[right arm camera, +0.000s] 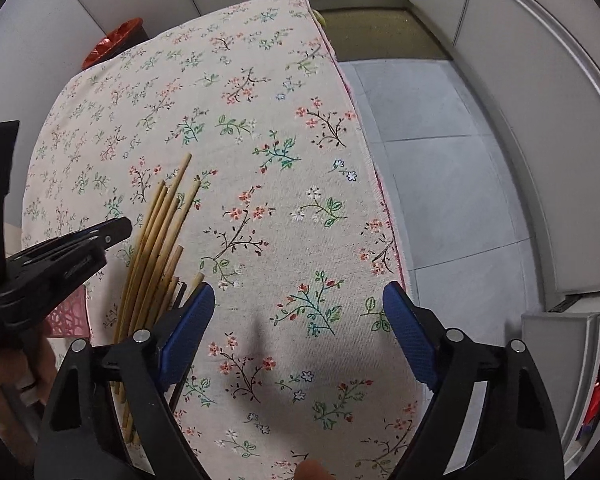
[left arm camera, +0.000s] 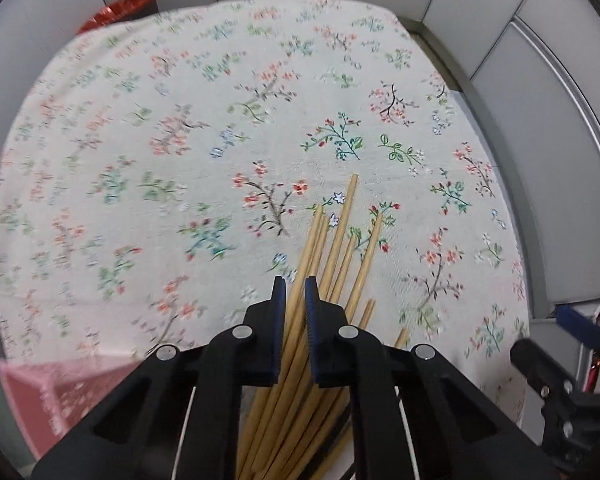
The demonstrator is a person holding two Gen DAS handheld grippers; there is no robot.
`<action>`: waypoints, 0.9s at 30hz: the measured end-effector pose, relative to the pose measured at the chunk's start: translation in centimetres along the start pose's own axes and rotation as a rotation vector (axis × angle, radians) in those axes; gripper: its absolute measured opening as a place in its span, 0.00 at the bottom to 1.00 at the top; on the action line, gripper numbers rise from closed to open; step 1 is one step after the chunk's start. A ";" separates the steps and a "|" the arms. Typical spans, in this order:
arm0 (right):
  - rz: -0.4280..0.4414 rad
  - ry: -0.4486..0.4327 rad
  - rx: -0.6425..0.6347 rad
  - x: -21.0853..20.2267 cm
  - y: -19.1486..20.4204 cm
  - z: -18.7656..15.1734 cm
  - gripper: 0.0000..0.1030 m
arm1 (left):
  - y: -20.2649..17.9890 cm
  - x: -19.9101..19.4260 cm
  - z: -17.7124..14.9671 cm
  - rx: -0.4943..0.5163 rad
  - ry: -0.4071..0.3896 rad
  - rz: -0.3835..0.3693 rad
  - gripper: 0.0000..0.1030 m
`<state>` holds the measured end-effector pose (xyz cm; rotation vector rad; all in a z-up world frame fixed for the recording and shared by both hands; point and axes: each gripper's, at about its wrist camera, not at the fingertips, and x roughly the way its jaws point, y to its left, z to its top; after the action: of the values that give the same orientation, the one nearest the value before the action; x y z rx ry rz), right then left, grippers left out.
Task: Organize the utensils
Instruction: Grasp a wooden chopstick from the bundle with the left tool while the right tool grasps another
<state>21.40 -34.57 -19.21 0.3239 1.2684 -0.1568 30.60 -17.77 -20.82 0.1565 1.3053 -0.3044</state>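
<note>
The chopsticks (left arm camera: 332, 264) are seen to be pale, matt wood or bamboo with a smooth finish. The tablecloth (left arm camera: 180, 140) is a woven, matt cloth printed with flowers. The left gripper (left arm camera: 296, 300) and right gripper (right arm camera: 298, 300) are made of matt black plastic, with ribbed blue pads (right arm camera: 410, 336) and shiny metal pins.

Left gripper (left arm camera: 296, 292) and right gripper (right arm camera: 298, 300): black plastic linkage arms with round silver pivot pins; ribbed blue pads (right arm camera: 410, 338) line each finger.
</note>
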 end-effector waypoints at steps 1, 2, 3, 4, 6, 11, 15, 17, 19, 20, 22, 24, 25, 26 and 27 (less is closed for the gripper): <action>0.006 0.003 0.009 0.2 -0.2 0.1 0.80 | 0.1 0.6 0.2 -0.007 0.011 -0.015 0.07; 0.007 0.004 0.014 0.3 -0.3 0.2 0.80 | 0.1 1.0 0.5 -0.011 0.019 -0.024 0.06; 0.007 0.005 0.017 0.4 -0.5 0.2 0.80 | 0.1 1.4 0.7 -0.017 0.028 -0.034 0.06; 0.009 0.005 0.018 0.4 -0.6 0.3 0.80 | 0.2 1.7 0.8 -0.019 0.035 -0.037 0.05; 0.011 0.006 0.025 0.6 -0.7 0.3 0.80 | 0.2 2.3 1.0 -0.019 0.043 -0.016 0.04; 0.014 0.009 0.037 0.8 -0.8 0.5 0.80 | 0.1 2.6 1.4 -0.012 0.034 0.014 0.04; 0.035 0.013 0.039 0.9 -0.6 0.3 0.80 | -0.2 3.0 1.9 0.014 0.041 0.032 0.10; 0.053 0.014 0.044 0.9 -0.4 0.3 0.80 | -0.3 3.3 1.9 0.026 0.044 0.031 0.11; 0.076 0.019 0.051 1.0 -0.3 0.2 0.80 | -0.4 3.8 2.1 0.033 0.038 0.033 0.08; 0.084 0.023 0.054 1.1 -0.1 0.1 0.79 | -0.1 3.6 1.9 0.020 0.037 0.046 0.08; 0.106 0.034 0.062 1.5 0.1 0.1 0.72 | 0.1 2.7 1.2 0.019 0.007 0.054 0.07; 0.121 0.045 0.064 1.9 0.6 0.0 0.67 | 0.1 1.3 0.7 0.032 -0.028 0.062 0.07; 0.134 0.054 0.063 2.3 1.0 0.1 0.62 | 0.1 0.3 0.4 0.038 -0.049 0.061 0.07; 0.143 0.059 0.063 2.5 1.4 0.0 0.60 | 0.1 -1.1 -0.1 0.050 -0.075 0.060 0.07; 0.156 0.070 0.059 2.9 2.0 0.0 0.56 | 0.0 -2.4 -0.5 0.063 -0.101 0.062 0.07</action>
<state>22.82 -32.55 -21.67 0.4810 1.3038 -0.0507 29.59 -17.30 -18.64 0.2316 1.1894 -0.2968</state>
